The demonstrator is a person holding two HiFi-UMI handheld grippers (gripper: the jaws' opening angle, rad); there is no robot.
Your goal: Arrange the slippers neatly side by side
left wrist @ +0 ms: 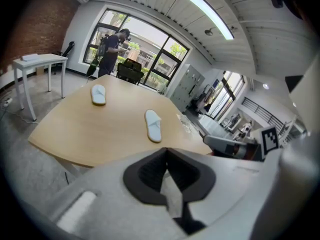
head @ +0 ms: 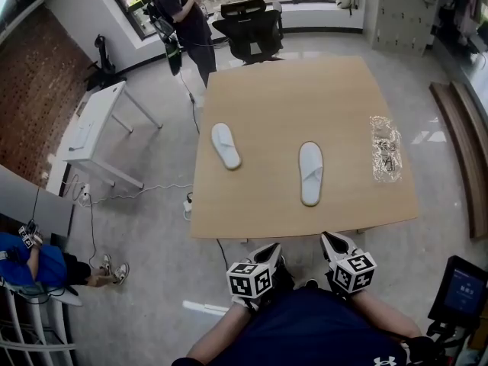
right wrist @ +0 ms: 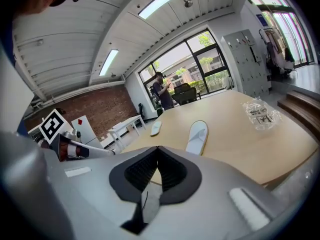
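Note:
Two white slippers lie apart on the wooden table (head: 290,97). The left slipper (head: 226,145) (left wrist: 98,94) (right wrist: 156,128) sits near the table's left edge, angled a little. The right slipper (head: 310,172) (left wrist: 153,125) (right wrist: 198,136) lies near the middle front, pointing straight away. My left gripper (head: 268,252) (left wrist: 166,150) is shut and empty, held below the table's front edge. Beside it my right gripper (head: 329,242) (right wrist: 157,149) is also shut with nothing in it. Both are well short of the slippers.
A crumpled clear plastic bag (head: 385,149) (right wrist: 260,113) lies at the table's right side. A black office chair (head: 248,25) stands beyond the far edge, a person (head: 183,14) next to it. A white side table (head: 95,128) stands on the left. Cables (head: 137,193) run across the floor.

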